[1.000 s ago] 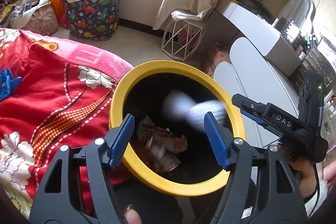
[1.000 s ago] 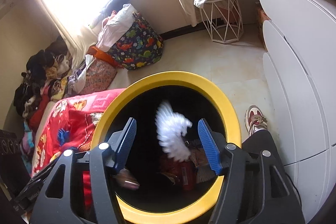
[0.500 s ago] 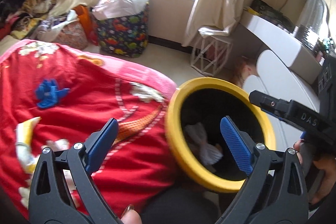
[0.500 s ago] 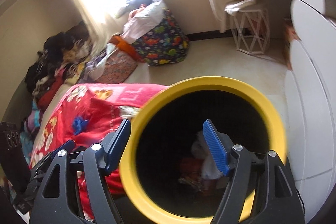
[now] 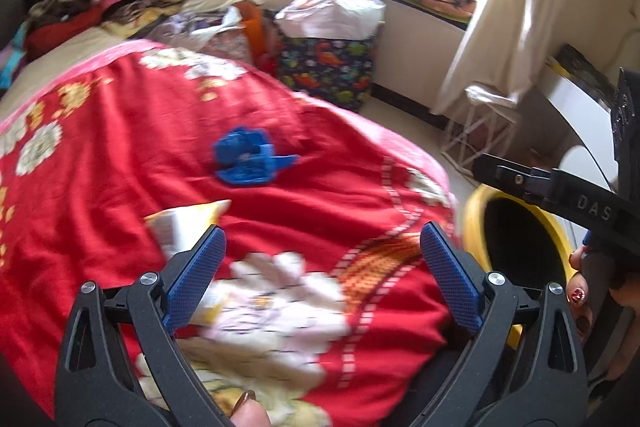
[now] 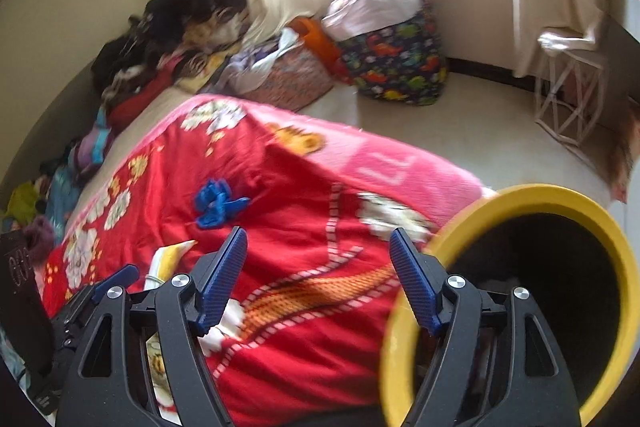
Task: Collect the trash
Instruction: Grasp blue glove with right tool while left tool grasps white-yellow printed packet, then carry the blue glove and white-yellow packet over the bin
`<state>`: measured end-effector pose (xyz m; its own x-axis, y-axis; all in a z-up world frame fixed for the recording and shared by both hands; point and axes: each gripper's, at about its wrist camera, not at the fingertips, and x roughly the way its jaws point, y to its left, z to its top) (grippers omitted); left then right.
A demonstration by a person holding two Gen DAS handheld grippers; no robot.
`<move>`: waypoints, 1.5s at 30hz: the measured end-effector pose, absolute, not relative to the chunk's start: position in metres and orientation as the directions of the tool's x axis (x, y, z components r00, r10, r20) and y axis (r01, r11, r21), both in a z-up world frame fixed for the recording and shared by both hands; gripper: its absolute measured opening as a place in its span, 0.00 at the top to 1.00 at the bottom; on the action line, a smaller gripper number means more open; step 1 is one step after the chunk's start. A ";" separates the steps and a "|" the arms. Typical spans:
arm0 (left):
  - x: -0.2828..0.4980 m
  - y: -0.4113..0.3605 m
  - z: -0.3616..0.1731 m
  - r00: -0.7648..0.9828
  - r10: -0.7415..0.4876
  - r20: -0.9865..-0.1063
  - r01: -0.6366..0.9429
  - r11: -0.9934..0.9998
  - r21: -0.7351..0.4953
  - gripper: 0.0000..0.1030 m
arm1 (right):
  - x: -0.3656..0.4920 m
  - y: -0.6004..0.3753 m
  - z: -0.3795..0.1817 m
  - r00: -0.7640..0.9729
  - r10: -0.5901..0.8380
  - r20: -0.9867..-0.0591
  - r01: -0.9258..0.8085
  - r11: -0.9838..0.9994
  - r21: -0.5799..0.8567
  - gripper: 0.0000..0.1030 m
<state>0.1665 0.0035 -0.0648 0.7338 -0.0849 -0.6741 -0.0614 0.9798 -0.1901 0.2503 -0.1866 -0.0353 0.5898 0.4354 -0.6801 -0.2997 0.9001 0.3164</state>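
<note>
Bin (image 6: 520,195) now aside, jaws emptied.

We see a red flowered blanket (image 5: 120,147) over the bed, a dinosaur-print bag (image 5: 328,71) on the floor past its far edge, a white wire stool (image 6: 568,99) under our curtain (image 5: 504,7).

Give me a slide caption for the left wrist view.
Left gripper, open and empty, over the red blanket, facing a blue scrap and yellow wrapper; bin at right.

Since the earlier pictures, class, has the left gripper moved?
Yes. The left gripper has swung left, away from the yellow bin, over the red blanket; its empty jaws have just been opening.
</note>
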 end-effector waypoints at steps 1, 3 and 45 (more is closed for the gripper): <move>0.166 0.009 -0.066 0.733 -0.078 -0.676 -0.074 0.979 -0.192 0.13 | 0.255 -0.176 -0.037 0.577 0.443 -0.686 -0.314 0.896 0.314 0.31; 0.165 0.022 -0.070 0.727 -0.061 -0.683 -0.104 0.975 -0.198 0.13 | 0.266 -0.154 -0.044 0.547 0.461 -0.699 -0.343 0.885 0.315 0.31; 0.170 0.041 -0.102 0.649 -0.176 -0.740 -0.106 0.943 -0.316 0.76 | 0.277 -0.157 -0.045 0.555 0.590 -0.587 -0.334 0.804 0.493 0.98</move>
